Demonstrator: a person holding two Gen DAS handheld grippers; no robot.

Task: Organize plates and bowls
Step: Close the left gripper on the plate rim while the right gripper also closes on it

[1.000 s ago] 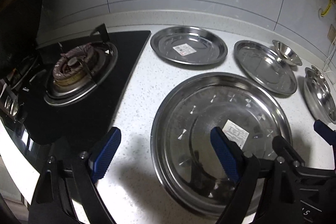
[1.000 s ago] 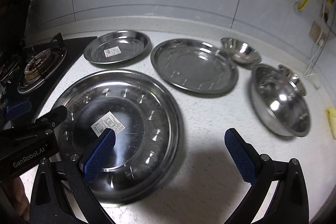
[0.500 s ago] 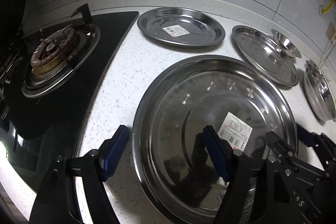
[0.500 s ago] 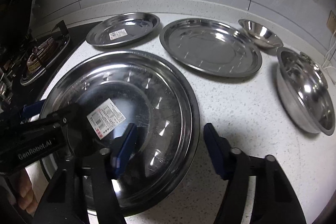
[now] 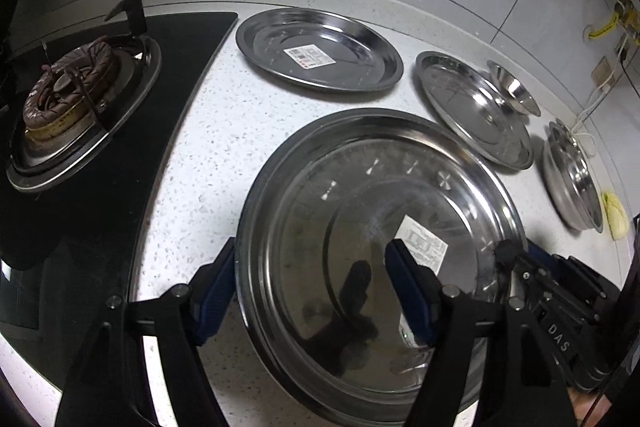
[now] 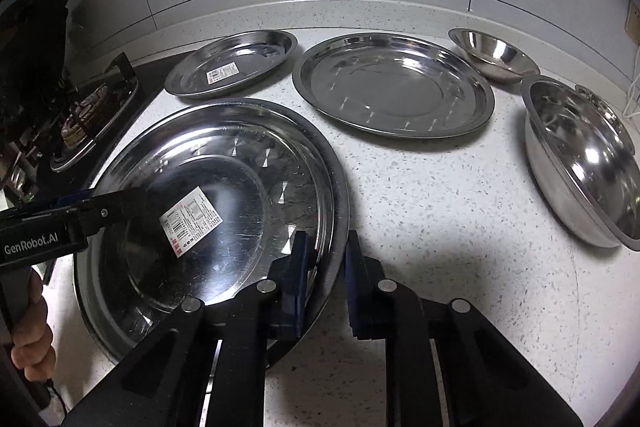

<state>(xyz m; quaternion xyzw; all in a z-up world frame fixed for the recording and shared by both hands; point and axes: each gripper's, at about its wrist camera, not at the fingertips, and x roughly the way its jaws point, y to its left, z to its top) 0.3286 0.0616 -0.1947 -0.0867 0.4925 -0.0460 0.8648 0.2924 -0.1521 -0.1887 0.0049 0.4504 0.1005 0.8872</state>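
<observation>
Large plate (image 6: 224,187): steel, at the near left of the speckled white tabletop (image 6: 440,195), just right of the black stove (image 5: 120,147); embossed marks ring its inner wall.
Large plate sticker (image 6: 191,221): white barcode label with red and black print, too small to read; also visible in the left wrist view (image 5: 425,242).
Left tool (image 5: 310,293): jaws spread wide, straddling the large plate's near-left rim, one blue pad outside the rim and the other over the plate's inside; it grips nothing. In the right wrist view its black body reads "GenRobot.AI" (image 6: 30,247).
Right tool (image 6: 325,281): jaws drawn close, one blue pad inside the large plate's right rim and one outside; whether the pads press the metal cannot be told. In the left wrist view its body shows the letters "DAS" (image 5: 558,337).
Small plate (image 6: 232,67): far left, beside the stove corner, carrying a white barcode sticker (image 6: 221,73), unreadable.
Medium plate (image 6: 394,85): far centre, right of the small plate, apart from it.
Small bowl (image 6: 493,54): far right, just behind the medium plate's edge.
Large bowl (image 6: 580,163): right side, near the small bowl, with another steel piece partly hidden behind it.
Burner (image 5: 68,91): brown ring on the stove, left of the plates.
</observation>
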